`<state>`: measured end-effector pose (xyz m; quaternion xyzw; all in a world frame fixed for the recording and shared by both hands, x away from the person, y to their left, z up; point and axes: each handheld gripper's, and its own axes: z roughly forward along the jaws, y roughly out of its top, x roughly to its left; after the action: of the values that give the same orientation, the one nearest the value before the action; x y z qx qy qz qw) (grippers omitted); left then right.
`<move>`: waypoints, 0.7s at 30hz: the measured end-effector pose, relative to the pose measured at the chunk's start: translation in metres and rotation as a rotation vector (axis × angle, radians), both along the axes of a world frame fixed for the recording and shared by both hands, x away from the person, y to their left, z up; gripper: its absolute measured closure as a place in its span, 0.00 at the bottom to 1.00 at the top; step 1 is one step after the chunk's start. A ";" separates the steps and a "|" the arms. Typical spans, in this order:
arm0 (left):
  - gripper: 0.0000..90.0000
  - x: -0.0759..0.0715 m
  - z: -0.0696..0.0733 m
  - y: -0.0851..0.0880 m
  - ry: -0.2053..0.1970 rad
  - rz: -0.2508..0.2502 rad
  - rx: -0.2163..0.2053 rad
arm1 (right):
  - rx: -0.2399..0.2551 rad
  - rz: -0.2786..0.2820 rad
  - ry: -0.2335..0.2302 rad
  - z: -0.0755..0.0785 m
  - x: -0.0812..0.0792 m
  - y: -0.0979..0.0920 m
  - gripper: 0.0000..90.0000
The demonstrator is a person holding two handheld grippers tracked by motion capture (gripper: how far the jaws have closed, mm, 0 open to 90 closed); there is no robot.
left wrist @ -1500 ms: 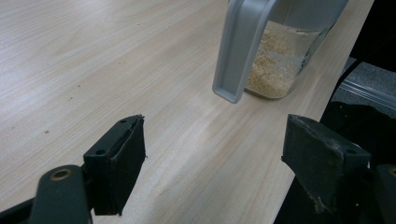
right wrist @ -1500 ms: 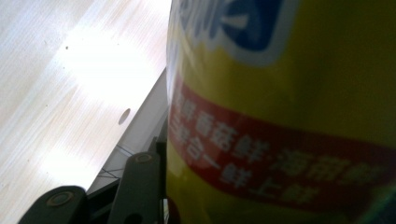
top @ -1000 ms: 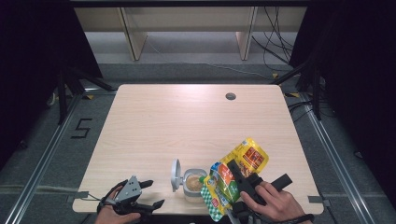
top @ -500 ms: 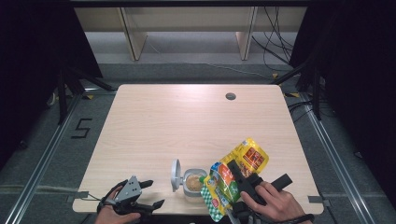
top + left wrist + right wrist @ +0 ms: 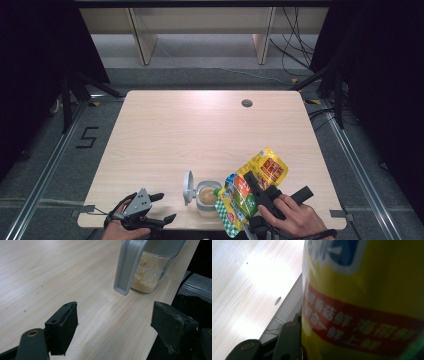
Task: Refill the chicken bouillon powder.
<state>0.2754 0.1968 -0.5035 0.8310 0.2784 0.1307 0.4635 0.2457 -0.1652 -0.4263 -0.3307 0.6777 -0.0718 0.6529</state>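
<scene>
Setting: a pale wooden table (image 5: 200, 135) stood on a grey floor between dark curtains, with wooden furniture legs behind its far edge and cables at the far right.
Floor mark: a black numeral 5 (image 5: 87, 137) lay on the floor left of the table.
Left gripper (image 5: 159, 207): it sat at the near left edge of the table in the person's left hand (image 5: 120, 231), its 2 jaws spread wide with nothing between them; in the left gripper view bare tabletop showed between the black pads.
Jar (image 5: 207, 197): a clear jar of beige granules stood near the front edge, just right of the left gripper and apart from it.
Jar lid (image 5: 188, 187): the grey hinged lid stood flipped up on the jar's left side; in the left gripper view it hung in front of the glass.
Pouch (image 5: 250, 187): a yellow, green and red printed pouch was held tilted just right of the jar, its lower green end next to the jar mouth.
Right gripper (image 5: 256, 196): held in the person's right hand (image 5: 292, 217), it was clamped on the pouch, the jaws partly closed against its sides.
Table hole: 1 round dark grommet (image 5: 246, 103) sat near the far right edge.
</scene>
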 end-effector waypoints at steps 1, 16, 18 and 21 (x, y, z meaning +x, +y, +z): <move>0.23 -0.001 0.000 0.000 0.012 0.007 -0.009 | 0.004 0.003 -0.010 0.000 0.000 0.000 0.70; 0.23 -0.001 0.000 0.000 0.014 0.005 -0.007 | 0.002 0.002 -0.011 0.000 0.000 0.000 0.70; 0.23 0.001 0.001 0.001 -0.011 -0.012 0.005 | 0.000 0.003 -0.009 0.000 0.000 0.000 0.70; 0.23 0.000 0.000 0.000 0.002 -0.002 -0.004 | 0.004 0.000 -0.007 -0.001 0.000 0.000 0.70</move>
<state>0.2750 0.1973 -0.5030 0.8305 0.2782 0.1285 0.4652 0.2456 -0.1656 -0.4270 -0.3290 0.6755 -0.0719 0.6559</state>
